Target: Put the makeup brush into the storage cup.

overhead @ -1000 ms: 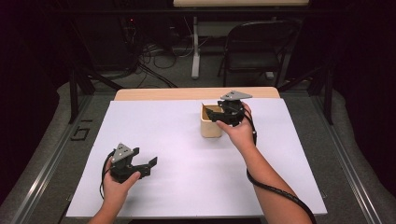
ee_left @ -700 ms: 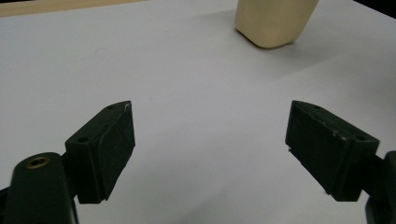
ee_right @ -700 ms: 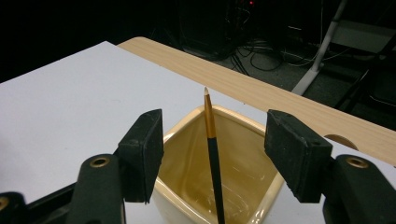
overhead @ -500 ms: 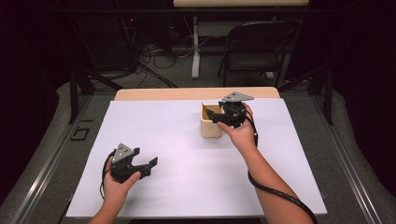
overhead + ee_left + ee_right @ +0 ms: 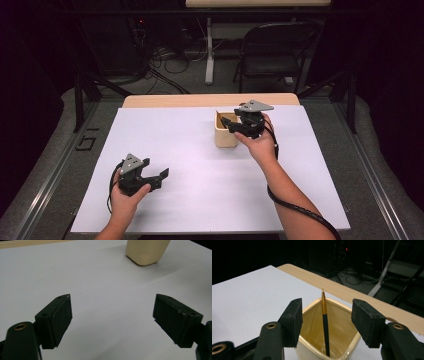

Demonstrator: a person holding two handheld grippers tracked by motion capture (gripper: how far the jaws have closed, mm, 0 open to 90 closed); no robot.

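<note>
The right hand-held gripper [image 5: 325,315] hangs released over a cream cup [image 5: 226,130] holding a pencil [image 5: 325,322]. Well short of the cup, the left hand-held gripper [image 5: 112,320] gapes, empty, above the white surface [image 5: 200,165].

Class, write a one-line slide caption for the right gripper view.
Open right gripper poised over a cream cup holding an upright black-and-gold pencil.

Bare forearms, two black hand-held grippers

Each gripper, left [image 5: 161,176] and right [image 5: 229,123], is matte black with blocky rectangular pads [image 5: 60,318], brass-ringed screw holes near the knuckles, a grey three-cornered plate [image 5: 255,105] on top, and a black cable [image 5: 300,211] trailing toward six o'clock.
</note>
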